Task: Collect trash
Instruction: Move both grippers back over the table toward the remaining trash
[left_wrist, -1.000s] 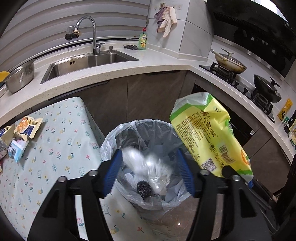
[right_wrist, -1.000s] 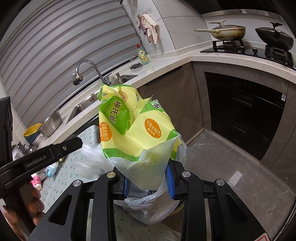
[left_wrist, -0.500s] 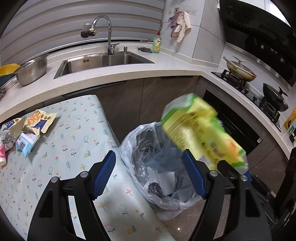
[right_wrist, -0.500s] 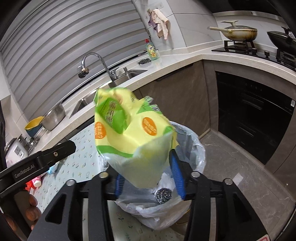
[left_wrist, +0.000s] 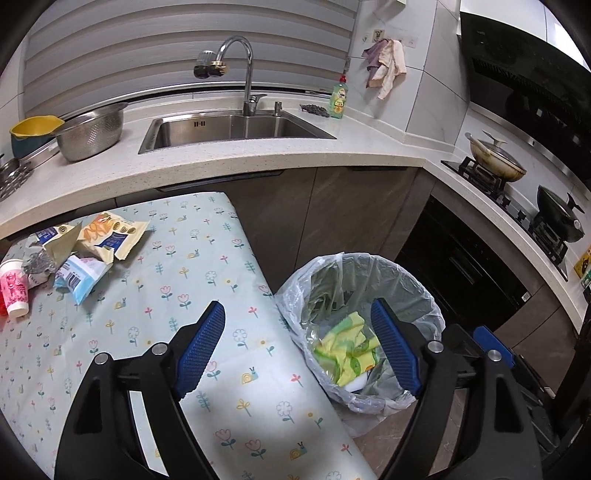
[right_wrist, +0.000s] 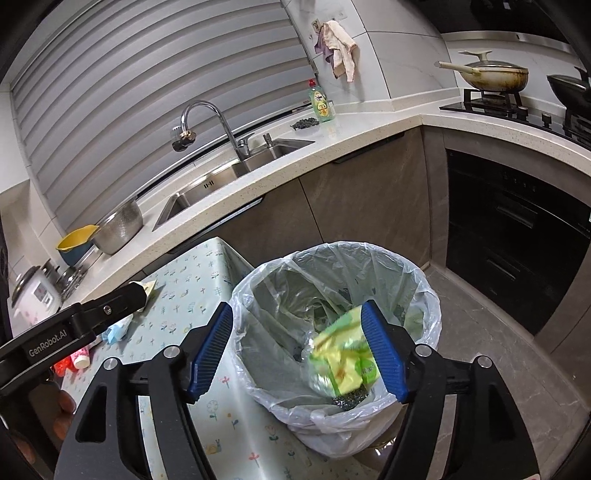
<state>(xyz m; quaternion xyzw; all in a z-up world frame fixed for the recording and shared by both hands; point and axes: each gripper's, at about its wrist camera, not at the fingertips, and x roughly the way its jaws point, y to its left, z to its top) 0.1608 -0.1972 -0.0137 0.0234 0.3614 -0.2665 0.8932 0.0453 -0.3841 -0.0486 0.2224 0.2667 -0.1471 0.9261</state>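
Note:
A yellow-green plastic package (left_wrist: 347, 350) lies inside the trash bin (left_wrist: 417, 291), which is lined with a clear bag; it also shows blurred in the right wrist view (right_wrist: 343, 358) in the bin (right_wrist: 424, 291). My left gripper (left_wrist: 299, 347) is open and empty over the table's edge beside the bin. My right gripper (right_wrist: 299, 350) is open and empty above the bin. Snack wrappers (left_wrist: 99, 236), a blue packet (left_wrist: 79, 275) and a pink cup (left_wrist: 13, 290) lie at the far left of the floral tablecloth (left_wrist: 155, 295).
A counter with a sink (left_wrist: 229, 125), a steel colander (left_wrist: 90, 131) and a soap bottle (left_wrist: 338, 98) runs behind. A stove with a pan (left_wrist: 495, 162) is at right. The left gripper's body (right_wrist: 74, 325) shows in the right wrist view.
My right gripper opened and let go of the yellow-green package, which fell into the bin. My left gripper moved left, away from above the bin toward the table.

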